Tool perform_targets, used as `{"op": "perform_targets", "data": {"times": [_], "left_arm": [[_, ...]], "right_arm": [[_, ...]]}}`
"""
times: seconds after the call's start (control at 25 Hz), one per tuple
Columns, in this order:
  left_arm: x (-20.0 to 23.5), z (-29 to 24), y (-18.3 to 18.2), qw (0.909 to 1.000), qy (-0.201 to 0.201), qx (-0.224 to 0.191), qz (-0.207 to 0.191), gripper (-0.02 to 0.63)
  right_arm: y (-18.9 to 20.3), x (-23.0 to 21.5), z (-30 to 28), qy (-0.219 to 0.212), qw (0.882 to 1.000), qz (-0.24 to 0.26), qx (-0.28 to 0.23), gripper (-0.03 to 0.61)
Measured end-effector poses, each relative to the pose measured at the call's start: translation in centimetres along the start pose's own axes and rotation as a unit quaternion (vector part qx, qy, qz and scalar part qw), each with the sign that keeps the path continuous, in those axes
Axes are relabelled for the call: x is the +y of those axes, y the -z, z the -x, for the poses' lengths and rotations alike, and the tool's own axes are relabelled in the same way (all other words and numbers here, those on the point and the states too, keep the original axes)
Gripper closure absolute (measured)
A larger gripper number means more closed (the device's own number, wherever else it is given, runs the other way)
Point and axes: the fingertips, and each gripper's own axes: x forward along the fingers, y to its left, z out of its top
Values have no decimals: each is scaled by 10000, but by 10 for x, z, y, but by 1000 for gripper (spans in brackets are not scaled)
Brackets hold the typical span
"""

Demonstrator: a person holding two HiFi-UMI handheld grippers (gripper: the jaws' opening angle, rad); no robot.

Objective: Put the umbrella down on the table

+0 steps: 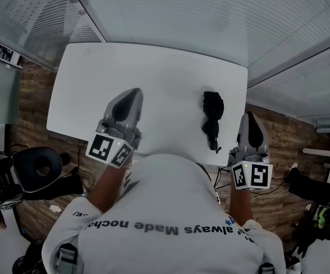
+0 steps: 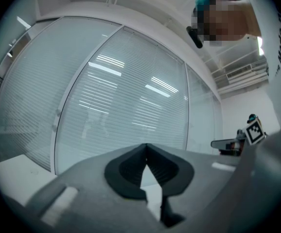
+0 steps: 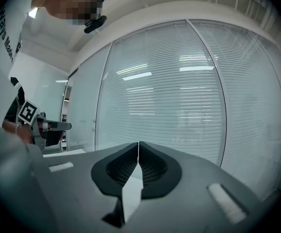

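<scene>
A folded black umbrella (image 1: 212,119) lies on the white table (image 1: 153,79) near its right front corner, handle toward me. My right gripper (image 1: 249,119) hangs just right of the umbrella, past the table's right edge, shut with nothing between its tips; it does not touch the umbrella. My left gripper (image 1: 132,95) is held over the table's front middle, well left of the umbrella, jaws closed and empty. In the left gripper view the tips (image 2: 146,146) meet; in the right gripper view the tips (image 3: 138,144) meet too. Neither of those views shows the umbrella.
Glass walls with blinds (image 1: 210,16) stand behind the table and to its right. A black chair (image 1: 39,167) is on the wood floor at the left. Cables and gear (image 1: 319,210) lie on the floor at the right.
</scene>
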Motion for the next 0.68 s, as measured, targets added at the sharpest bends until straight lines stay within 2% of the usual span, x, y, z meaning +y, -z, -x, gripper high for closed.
{"op": "perform_targets", "data": {"times": [0.68], "left_arm": [[10, 1, 4, 10000, -81, 22, 34, 609]], "right_arm": [[6, 3, -11, -51, 9999, -88, 90, 575]]}}
